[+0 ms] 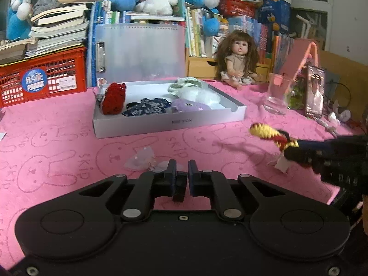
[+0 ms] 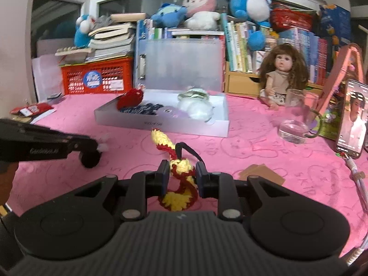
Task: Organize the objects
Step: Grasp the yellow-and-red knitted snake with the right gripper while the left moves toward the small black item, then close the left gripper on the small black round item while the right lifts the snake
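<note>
While your right gripper (image 2: 181, 177) pinches the crocheted yellow-and-red toy (image 2: 178, 184) mid-body, its tail sticks out ahead of the jaws, clear of the pink mat (image 2: 241, 151); that loose tail and black loop could snag the white tray (image 2: 165, 126) rim beyond. Soft yarn, may slip. Your left gripper (image 1: 181, 172) stands nearly closed, holding nothing.

— Where do they look from?
— Low over the pink cloth (image 1: 69, 126), facing the shelves, left beside right.
— Shared?
— The white box (image 1: 170, 120) (image 2: 161, 124) and the doll (image 1: 239, 57) (image 2: 284, 73), both near.
</note>
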Action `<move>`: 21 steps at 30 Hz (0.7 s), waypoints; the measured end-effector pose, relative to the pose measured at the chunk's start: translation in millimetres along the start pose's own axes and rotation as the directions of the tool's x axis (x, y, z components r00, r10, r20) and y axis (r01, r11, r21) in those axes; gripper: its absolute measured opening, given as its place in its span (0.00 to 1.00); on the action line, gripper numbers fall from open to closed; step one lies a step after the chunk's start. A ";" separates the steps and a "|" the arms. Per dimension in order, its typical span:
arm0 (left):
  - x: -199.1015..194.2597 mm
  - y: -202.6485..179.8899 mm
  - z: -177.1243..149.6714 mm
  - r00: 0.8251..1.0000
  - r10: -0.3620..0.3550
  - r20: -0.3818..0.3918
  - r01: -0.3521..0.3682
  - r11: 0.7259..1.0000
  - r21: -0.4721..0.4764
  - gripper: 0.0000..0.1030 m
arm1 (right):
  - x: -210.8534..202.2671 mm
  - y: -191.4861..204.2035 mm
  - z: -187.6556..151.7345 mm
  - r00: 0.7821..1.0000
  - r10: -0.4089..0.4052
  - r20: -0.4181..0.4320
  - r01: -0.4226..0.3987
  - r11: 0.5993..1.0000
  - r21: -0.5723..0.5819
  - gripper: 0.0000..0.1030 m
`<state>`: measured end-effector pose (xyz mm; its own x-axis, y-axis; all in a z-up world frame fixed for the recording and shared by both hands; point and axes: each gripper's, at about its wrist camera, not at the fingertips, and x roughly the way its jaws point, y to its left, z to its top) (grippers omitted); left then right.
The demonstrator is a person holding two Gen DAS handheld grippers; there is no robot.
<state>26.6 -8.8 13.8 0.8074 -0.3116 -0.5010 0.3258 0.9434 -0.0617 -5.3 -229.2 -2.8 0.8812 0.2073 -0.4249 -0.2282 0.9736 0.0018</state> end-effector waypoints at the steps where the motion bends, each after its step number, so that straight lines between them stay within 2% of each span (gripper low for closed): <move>1: -0.3 -1.6 -1.6 1.000 -0.006 -0.003 0.006 1.000 0.005 0.11 | -0.3 -1.6 0.0 1.000 -0.005 0.002 0.005 1.000 0.006 0.28; 8: -1.0 -14.7 -11.4 0.998 -0.058 -0.028 0.060 0.997 0.045 0.16 | -0.2 -11.1 2.0 1.000 -0.019 0.010 0.019 0.999 0.041 0.28; 15: 1.8 -24.1 -18.1 0.999 -0.036 -0.027 0.038 0.996 0.087 0.37 | -1.5 -14.8 1.7 0.999 -0.031 0.018 0.031 0.998 0.051 0.28; 21: 4.1 -23.6 -20.2 0.999 -0.017 -0.034 0.019 0.997 0.081 0.43 | -1.7 -15.6 1.3 0.999 -0.036 0.019 0.035 0.998 0.060 0.28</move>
<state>12.3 -30.0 -4.2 0.7848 -0.3233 -0.5288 0.3802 0.9249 -0.0012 -2.8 -244.7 -0.9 0.8965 0.1735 -0.4077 -0.1719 0.9843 0.0407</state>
